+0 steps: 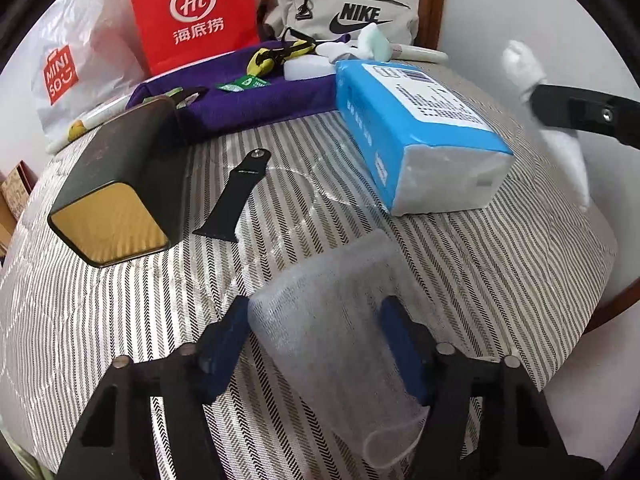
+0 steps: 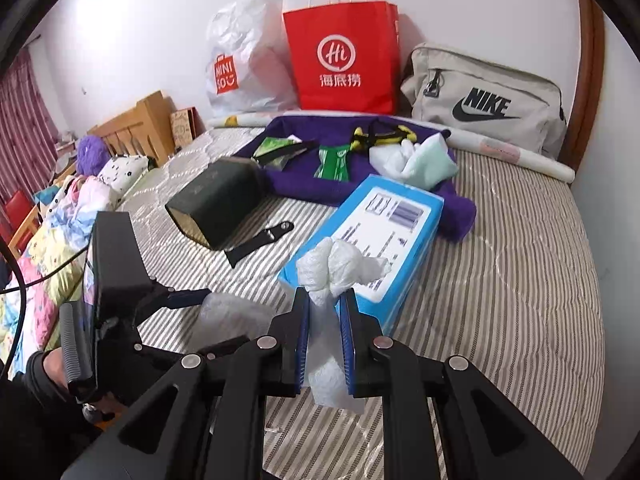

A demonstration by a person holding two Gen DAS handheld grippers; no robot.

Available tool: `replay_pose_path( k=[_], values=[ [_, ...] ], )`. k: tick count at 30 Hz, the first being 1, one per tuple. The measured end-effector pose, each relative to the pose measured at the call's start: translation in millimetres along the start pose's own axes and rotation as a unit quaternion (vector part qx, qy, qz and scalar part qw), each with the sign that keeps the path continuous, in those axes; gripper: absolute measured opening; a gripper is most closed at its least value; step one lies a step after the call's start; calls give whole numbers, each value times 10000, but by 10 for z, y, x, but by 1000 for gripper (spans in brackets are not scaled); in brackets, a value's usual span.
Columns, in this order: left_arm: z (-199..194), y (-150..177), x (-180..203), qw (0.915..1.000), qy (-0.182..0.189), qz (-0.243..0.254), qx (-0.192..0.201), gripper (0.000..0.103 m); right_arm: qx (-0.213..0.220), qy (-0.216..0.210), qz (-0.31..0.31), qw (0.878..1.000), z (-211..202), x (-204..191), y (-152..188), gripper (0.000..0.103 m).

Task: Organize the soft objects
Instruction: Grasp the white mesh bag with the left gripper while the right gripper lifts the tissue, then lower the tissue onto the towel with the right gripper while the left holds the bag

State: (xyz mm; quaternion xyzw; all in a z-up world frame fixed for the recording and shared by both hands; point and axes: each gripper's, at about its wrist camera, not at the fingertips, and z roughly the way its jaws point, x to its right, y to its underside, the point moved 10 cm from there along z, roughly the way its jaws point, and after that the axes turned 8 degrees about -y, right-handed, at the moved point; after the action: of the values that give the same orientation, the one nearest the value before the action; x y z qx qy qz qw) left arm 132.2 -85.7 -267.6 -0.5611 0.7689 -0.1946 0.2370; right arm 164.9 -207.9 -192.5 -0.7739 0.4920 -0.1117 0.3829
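My left gripper [image 1: 314, 308] is shut on a translucent white foam wrap [image 1: 332, 340], with a blue pad against each side of it, above the striped bed cover [image 1: 500, 280]. In the right wrist view the same gripper [image 2: 200, 298] shows at the left with the foam wrap [image 2: 232, 316] at its tip. My right gripper [image 2: 324, 294] is shut on a crumpled white plastic bag [image 2: 340, 264], whose knotted top sticks out past the pads. The left wrist view shows that bag [image 1: 524, 68] at the far right, beside a black finger of the right gripper [image 1: 538, 94].
A blue tissue pack [image 1: 408, 120] lies ahead, and a dark tin box [image 1: 120, 184] and a black strap [image 1: 236, 196] lie left of it. Behind are a purple towel [image 1: 256, 104] with small items, a red paper bag [image 1: 192, 12], a white shopping bag [image 1: 72, 60] and a beige bag [image 1: 344, 8].
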Motion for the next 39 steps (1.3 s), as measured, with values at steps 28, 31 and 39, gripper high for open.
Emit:
replay_pose_path(
  k=[28, 31, 39],
  values=[
    [-155, -6, -750, 9964, 96, -820, -177, 7, 128, 61, -8, 9999, 405, 299, -837, 15],
    [-202, -14, -844, 9957, 73, -913, -163, 7, 110, 7, -18, 9999, 523, 316, -979, 15],
    [-302, -85, -1042, 9941, 20, -1080, -138, 7, -18, -103, -149, 9998, 888, 357, -1309, 15]
  ],
)
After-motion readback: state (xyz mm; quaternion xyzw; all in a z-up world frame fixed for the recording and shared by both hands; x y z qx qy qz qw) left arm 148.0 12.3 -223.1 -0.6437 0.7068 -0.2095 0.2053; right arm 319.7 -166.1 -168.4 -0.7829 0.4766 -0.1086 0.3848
